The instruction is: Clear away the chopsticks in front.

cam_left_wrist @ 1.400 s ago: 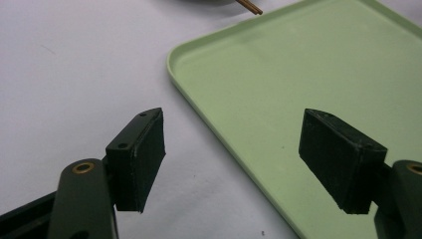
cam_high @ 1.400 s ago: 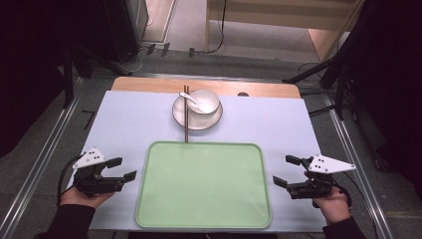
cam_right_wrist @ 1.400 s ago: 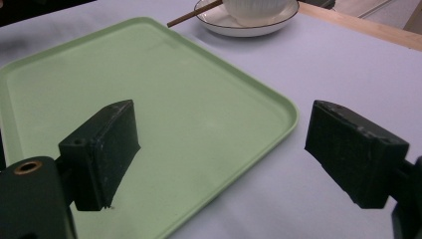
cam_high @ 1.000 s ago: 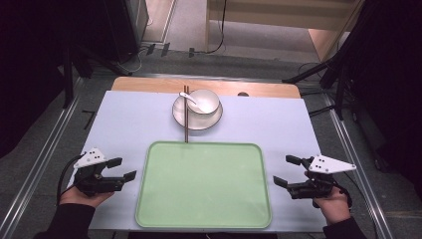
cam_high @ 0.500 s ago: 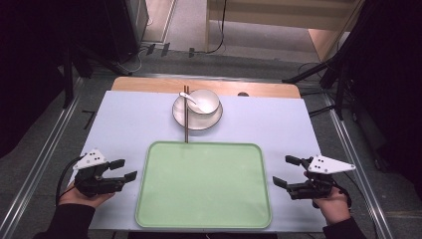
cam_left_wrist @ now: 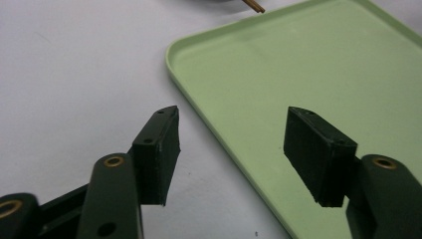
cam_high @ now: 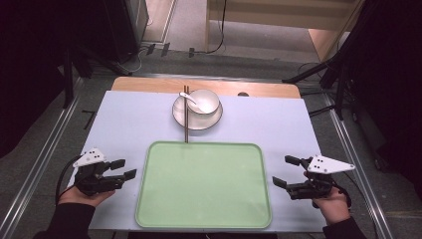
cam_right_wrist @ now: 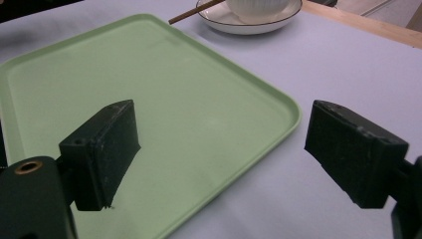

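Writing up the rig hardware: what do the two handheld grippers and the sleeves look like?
Both the left gripper and the right gripper have black bodies and two black jaws ending in blocky rectangular pads, with brass-coloured rivets at the joints. Each carries a pale grey three-cornered plate with small dark holes. A black cable loops from the left one. Sleeves are dark.

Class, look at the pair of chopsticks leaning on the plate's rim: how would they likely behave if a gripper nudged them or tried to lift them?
The chopsticks look thin, stiff and light. Propped on the plate with their tips near the green tray, a nudge would probably make them slide or roll off. Being two separate sticks, they may split apart when gripped.
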Available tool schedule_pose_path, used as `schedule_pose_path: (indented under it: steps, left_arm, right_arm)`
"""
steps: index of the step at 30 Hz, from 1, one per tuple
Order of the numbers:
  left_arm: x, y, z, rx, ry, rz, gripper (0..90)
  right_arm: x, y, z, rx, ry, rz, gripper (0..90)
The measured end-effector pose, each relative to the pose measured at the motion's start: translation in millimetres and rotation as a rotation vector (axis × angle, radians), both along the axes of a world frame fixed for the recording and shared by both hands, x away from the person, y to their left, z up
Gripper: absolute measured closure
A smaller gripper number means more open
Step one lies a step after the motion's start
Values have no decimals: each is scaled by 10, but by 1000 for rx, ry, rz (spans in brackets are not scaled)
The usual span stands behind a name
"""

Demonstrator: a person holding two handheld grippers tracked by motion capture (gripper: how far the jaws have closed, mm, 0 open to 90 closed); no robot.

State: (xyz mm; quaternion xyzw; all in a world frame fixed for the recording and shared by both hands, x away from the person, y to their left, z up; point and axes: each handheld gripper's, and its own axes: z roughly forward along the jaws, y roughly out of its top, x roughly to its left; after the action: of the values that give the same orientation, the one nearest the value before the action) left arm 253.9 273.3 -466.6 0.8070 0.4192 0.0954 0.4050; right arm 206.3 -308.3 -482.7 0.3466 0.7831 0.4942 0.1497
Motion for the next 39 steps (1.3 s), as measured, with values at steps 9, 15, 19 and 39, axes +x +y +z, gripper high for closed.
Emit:
schedule_pose_path:
  steps: [9, 15, 19, 39]
  left_arm:
    - [212, -39, 44, -17, 81, 99, 388]
    - [355, -117, 103, 11, 88, 88, 367]
    - [450, -175, 132, 13, 95, 78, 350]
    - [979, -643, 323, 51, 87, 28, 324]
  right_arm:
    - [1, 17, 1, -4, 2, 2, 142]
    - [6, 24, -8, -4, 7, 1, 142]
    - [8, 23, -10, -9, 6, 0, 142]
    - [13, 24, -5, -7, 1, -1, 142]
